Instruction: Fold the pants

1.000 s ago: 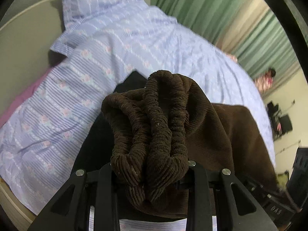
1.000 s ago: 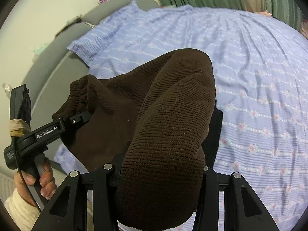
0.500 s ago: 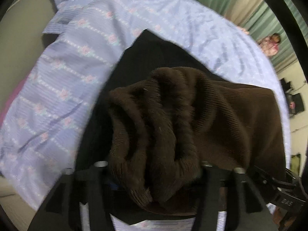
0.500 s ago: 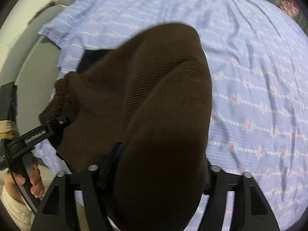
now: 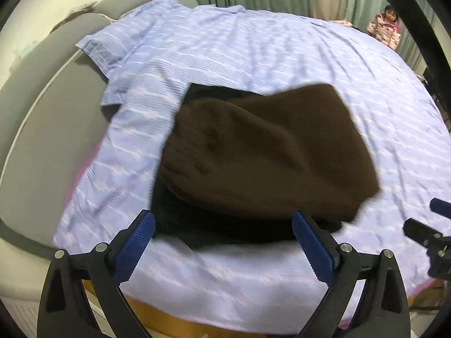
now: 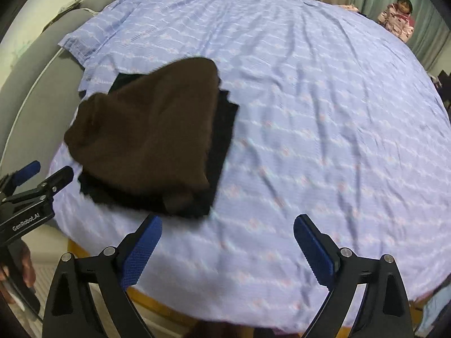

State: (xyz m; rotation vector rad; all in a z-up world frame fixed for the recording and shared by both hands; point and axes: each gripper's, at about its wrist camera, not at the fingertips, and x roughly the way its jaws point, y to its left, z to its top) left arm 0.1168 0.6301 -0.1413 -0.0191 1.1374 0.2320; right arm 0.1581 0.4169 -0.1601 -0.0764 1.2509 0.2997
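Both grippers released, jaws just opened, nothing between them. Folded brown pants [image 5: 265,152] lie ahead of left gripper [image 5: 222,242] on a black garment [image 6: 225,129]; right gripper [image 6: 227,242] clear, so the stack sits undisturbed.

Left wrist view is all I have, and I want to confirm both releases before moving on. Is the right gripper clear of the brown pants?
Observer: Yes. The right gripper has just been opening; its fingers stand wide with only bedsheet between them, short of the brown pants.
Operator: What is under the pants?
Observer: A black garment, jutting past their right edge.
Operator: And my left gripper?
Observer: The left gripper, its fingers also just opening, sits beside the pile's near-left corner, gripping nothing.
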